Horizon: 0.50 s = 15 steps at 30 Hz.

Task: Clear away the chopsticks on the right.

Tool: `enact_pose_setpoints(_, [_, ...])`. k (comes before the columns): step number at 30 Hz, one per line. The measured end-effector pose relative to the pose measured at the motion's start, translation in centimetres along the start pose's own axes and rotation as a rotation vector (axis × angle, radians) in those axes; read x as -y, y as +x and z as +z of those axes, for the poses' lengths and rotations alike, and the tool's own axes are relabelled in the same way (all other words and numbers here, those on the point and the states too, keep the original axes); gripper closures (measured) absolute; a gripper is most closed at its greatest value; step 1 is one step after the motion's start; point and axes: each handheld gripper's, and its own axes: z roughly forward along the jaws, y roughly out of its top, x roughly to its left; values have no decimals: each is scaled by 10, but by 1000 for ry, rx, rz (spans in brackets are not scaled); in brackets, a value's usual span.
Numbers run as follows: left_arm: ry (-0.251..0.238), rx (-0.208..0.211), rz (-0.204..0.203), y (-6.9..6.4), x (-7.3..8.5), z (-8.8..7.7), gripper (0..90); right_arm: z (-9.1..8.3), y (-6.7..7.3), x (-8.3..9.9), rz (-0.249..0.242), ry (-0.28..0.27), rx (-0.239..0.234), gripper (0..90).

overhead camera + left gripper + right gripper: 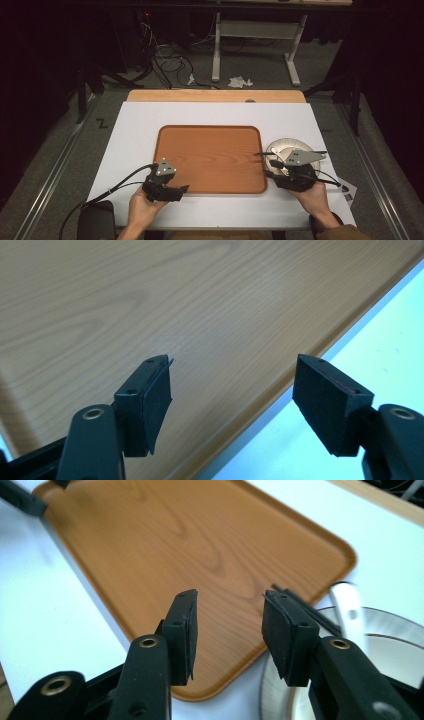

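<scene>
A brown wooden tray (210,155) lies in the middle of the white table top (140,125). My left gripper (181,185) sits at the tray's near left corner. In the left gripper view the left gripper (232,365) is open over the tray (150,300), with nothing between its pads. My right gripper (270,169) hovers at the tray's right edge, beside a pale plate (280,146). In the right gripper view the right gripper (230,625) is open and empty, with the tray (200,540) beyond it. Black chopsticks (295,597) and a white piece (350,610) rest on the plate (390,630).
The chopsticks (310,152) lie across the plate in the high view. A wooden strip (215,96) runs along the table's far edge. Beyond it are a desk frame (255,45), cables and crumpled paper (239,81) on the floor.
</scene>
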Motion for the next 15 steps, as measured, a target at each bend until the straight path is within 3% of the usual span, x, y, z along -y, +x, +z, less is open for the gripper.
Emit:
enact_pose_setpoints(12, [-4, -2, -1, 0, 0, -1, 313, -21, -23, -3, 22, -31, 100, 631])
enact_pose_setpoints(15, [0, 1, 0, 0, 0, 0, 313, -26, -33, 1, 52, -30, 123, 648])
